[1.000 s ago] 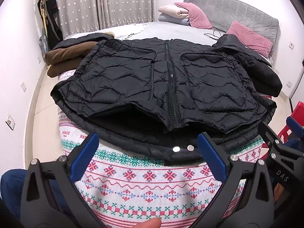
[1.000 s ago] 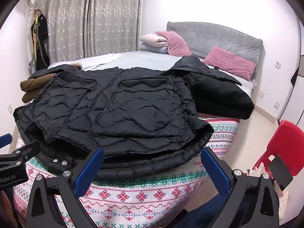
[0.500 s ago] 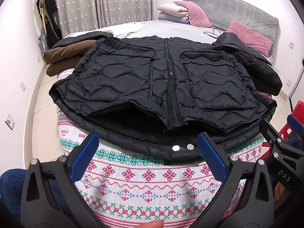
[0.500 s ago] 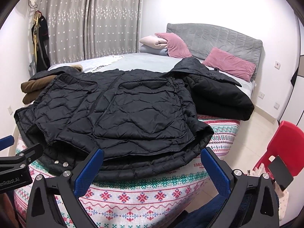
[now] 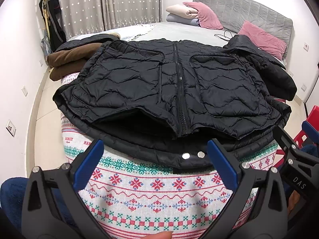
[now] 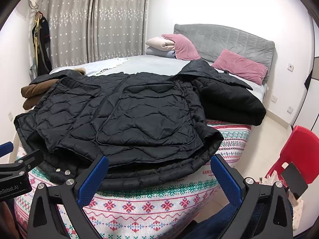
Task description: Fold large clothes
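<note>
Left wrist view. Left gripper [image 5: 157, 155] hangs low over the near edge of the bed, blue-padded fingers [image 5: 89, 163] spread wide apart, nothing between them. Jacket [image 5: 175, 91], black, quilted, lies flat on the patterned blanket [image 5: 155, 191], front side up, zipper [image 5: 180, 91] running down the middle toward the camera. Its hem sits just beyond the fingertips, not touching them. Two snaps [image 5: 192, 155] show on the lower layer at the hem. The near left front panel is lifted a little, dark lining exposed beneath. Brown garment [image 5: 67, 61], folded, lies at the jacket's left. Another black coat [image 5: 273, 67] lies at its right, partly overlapped by the jacket. Pink pillows [image 5: 261, 37] rest against the grey headboard [image 5: 249, 10]. Part of the right gripper [image 5: 295, 159] shows at the right edge. A fingertip [image 5: 161, 235] shows at the bottom edge.

Right wrist view. Right gripper [image 6: 159, 173] is also spread wide and empty, held over the near right corner of the bed. Jacket [image 6: 129, 115] hem is just past the left fingertip, no contact seen. The black coat [image 6: 229, 99] is piled to the right of the jacket. Red chair [image 6: 299, 151] stands on the floor at right. Curtains [image 6: 95, 25] are drawn at the back. Part of the left gripper [image 6: 18, 169] shows at the left edge.
</note>
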Action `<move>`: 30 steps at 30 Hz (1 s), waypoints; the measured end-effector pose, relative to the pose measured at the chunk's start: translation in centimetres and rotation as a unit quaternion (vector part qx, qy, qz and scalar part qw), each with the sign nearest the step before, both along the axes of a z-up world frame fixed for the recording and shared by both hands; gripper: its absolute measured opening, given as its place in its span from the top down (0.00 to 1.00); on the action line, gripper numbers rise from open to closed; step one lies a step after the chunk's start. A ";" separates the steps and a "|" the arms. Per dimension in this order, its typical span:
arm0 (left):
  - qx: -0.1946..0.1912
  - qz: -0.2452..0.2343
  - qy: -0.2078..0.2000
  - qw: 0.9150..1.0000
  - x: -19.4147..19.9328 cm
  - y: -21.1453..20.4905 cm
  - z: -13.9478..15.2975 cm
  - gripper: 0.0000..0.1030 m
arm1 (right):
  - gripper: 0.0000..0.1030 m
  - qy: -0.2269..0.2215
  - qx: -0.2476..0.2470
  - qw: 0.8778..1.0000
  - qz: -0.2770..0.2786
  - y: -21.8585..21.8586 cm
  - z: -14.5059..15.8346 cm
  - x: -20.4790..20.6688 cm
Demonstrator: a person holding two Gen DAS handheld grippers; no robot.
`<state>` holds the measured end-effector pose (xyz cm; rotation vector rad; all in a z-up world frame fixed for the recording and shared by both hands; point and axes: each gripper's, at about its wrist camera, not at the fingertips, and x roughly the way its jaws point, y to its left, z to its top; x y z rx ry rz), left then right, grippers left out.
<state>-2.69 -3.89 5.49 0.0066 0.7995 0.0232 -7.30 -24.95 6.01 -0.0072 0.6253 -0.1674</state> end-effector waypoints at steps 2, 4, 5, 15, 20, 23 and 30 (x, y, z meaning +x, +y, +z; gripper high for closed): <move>0.000 0.001 0.001 1.000 0.0 0.0 -0.1 0.00 | 0.00 0.000 0.002 1.000 0.000 0.0 0.0 0.0; 0.000 0.001 0.000 1.000 0.0 0.0 -0.1 0.00 | 0.00 0.001 0.002 1.000 -0.001 0.0 -0.1 -0.1; 0.000 0.001 0.000 1.000 -0.1 -0.1 0.0 0.00 | 0.00 0.001 0.002 1.000 -0.001 -0.1 -0.1 0.0; 0.000 -0.001 0.001 1.000 -0.2 0.1 0.1 0.00 | 0.00 0.003 0.011 1.000 0.002 -0.2 -0.2 0.0; 0.001 -0.001 0.004 1.000 -0.2 0.4 -0.1 0.00 | 0.00 0.003 0.011 1.000 0.002 -0.1 -0.2 0.1; 0.001 -0.002 0.004 1.000 -0.2 0.5 -0.1 0.00 | 0.00 0.003 0.011 1.000 0.002 -0.1 -0.2 0.1; 0.001 -0.002 0.003 1.000 -0.2 0.5 -0.1 0.00 | 0.00 0.001 0.010 1.000 -0.003 -0.3 -0.2 0.0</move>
